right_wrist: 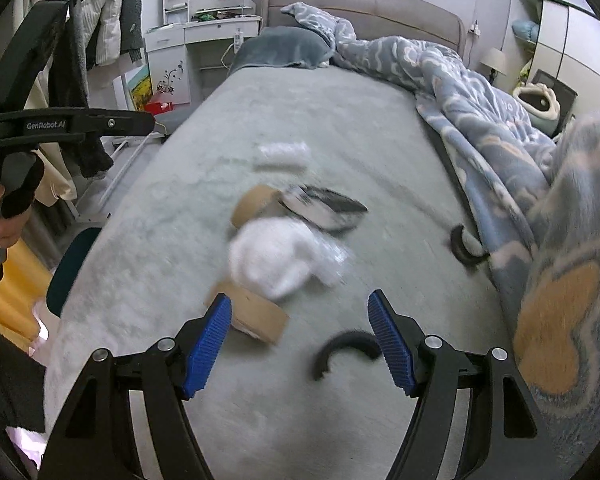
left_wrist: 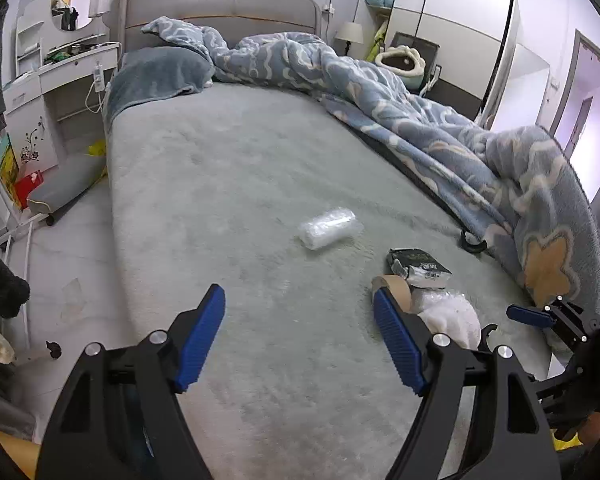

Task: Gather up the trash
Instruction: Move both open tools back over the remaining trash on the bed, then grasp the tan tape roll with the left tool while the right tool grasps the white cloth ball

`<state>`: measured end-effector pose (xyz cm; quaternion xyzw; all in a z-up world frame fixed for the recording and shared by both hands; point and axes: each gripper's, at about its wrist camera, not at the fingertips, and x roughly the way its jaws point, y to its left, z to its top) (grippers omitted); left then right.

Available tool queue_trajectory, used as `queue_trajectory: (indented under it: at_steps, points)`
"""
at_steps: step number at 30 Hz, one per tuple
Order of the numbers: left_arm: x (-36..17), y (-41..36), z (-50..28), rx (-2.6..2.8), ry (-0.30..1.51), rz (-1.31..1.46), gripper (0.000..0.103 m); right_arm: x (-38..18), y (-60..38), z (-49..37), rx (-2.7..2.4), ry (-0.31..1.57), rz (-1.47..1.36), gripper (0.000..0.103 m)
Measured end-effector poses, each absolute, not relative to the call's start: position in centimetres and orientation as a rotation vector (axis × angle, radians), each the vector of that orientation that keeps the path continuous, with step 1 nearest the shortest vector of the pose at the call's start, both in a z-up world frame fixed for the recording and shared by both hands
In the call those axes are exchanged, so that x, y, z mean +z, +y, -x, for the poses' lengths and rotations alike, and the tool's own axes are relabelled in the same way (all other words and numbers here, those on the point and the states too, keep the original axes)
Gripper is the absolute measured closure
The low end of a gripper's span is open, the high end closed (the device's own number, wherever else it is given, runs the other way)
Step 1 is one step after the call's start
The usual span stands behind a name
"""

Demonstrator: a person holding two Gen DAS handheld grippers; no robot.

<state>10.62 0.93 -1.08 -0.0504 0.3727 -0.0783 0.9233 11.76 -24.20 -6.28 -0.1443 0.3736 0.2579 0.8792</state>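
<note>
1. The left gripper (left_wrist: 298,344) hangs over the near end of the bed (left_wrist: 228,184), its blue fingers spread wide with nothing between them.
2. The right gripper (right_wrist: 300,344) is spread just as wide and also holds nothing; a curved black hook (right_wrist: 342,350) lies on the sheet between its fingers, nearer the right one.
3. Just past the right gripper's left finger sits a brown tape roll (right_wrist: 256,314), lying on its side with its round opening facing left and toward the camera.
4. Beyond it is a white crumpled wad (right_wrist: 274,258) (blurred in the right view), touching a bit of clear plastic wrap (left_wrist: 440,300).
5. A second brown tape roll (right_wrist: 256,204) lies behind the wad, beside a flat black packet (left_wrist: 418,266).
6. Farther up the bed, well apart from the pile, a clear plastic bottle (left_wrist: 327,227) lies on its side, its long axis running from lower left to upper right in the left view.
7. A blue patterned blanket (left_wrist: 440,132) is heaped along the right edge.
</note>
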Motion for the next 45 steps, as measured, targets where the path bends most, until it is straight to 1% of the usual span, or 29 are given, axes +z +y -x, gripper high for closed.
queue_trajectory:
  at_steps: [16,18,20,22,23,27,30,34,38,42,45]
  points:
    - [-2.3,-3.5,-12.1,-0.197,0.795,0.085,0.024,-8.1,-27.8,-12.0,0.59,0.81,0.24,0.031]
    - [-2.5,-3.8,-12.2,-0.201,0.799,0.083,0.024,-8.8,-28.1,-12.3,0.599,0.824,0.233,0.033]
    - [-2.7,-4.2,-12.3,-0.205,0.803,0.084,0.024,-9.3,-28.1,-12.5,0.603,0.838,0.229,0.039]
    - [-2.8,-4.6,-12.4,-0.21,0.808,0.085,0.024,-9.9,-28.2,-12.7,0.608,0.843,0.222,0.04]
    - [-2.9,-4.7,-12.5,-0.215,0.812,0.084,0.024,-10.1,-28.2,-12.8,0.609,0.849,0.219,0.043]
    - [-3.5,-5.4,-12.7,-0.237,0.829,0.075,0.024,-10.9,-28.0,-13.2,0.62,0.852,0.212,0.048]
    - [-3.9,-6.2,-12.7,-0.255,0.84,0.057,0.024,-10.8,-28.0,-13.5,0.62,0.843,0.2,0.055]
    - [-4.4,-7.1,-13.0,-0.279,0.85,0.04,0.025,-10.5,-28.1,-13.6,0.615,0.832,0.203,0.058]
    - [-4.8,-7.8,-13.2,-0.286,0.854,0.033,0.025,-10.2,-28.6,-13.7,0.583,0.821,0.214,0.058]
    - [-4.9,-7.9,-13.3,-0.281,0.853,0.035,0.025,-9.5,-29.3,-13.5,0.517,0.781,0.252,0.058]
    - [-4.9,-8.0,-13.4,-0.276,0.854,0.044,0.025,-9.3,-28.8,-13.0,0.529,0.754,0.335,0.058]
